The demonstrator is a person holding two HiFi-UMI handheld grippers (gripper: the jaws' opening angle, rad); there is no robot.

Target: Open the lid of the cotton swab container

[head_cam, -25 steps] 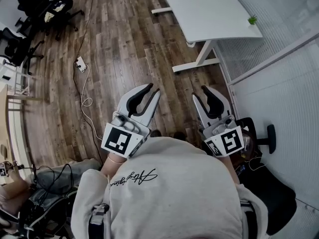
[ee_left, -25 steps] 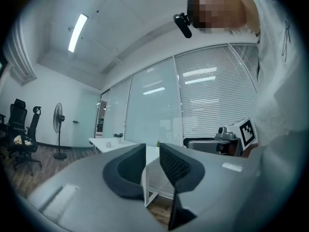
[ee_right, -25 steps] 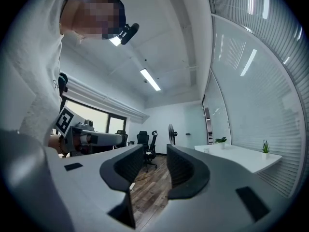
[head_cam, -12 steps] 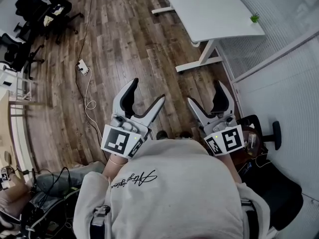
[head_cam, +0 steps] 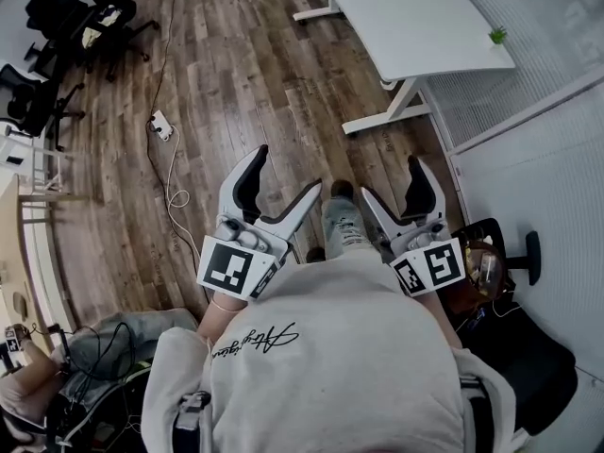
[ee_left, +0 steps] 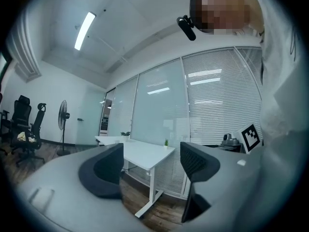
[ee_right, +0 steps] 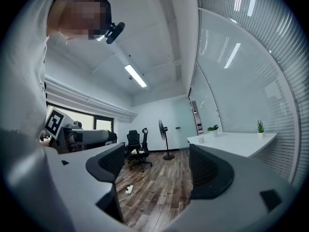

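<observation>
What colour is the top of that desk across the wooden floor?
White: the desk top is plain white. It shows best in the head view.

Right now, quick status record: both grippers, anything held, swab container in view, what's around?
left gripper: open; jaws have just been opening, nothing between them
right gripper: open; jaws have just been opening, nothing between them
cotton swab container: not in any view
surroundings: white desk with small plant; wooden floor; power strip; office chairs
</observation>
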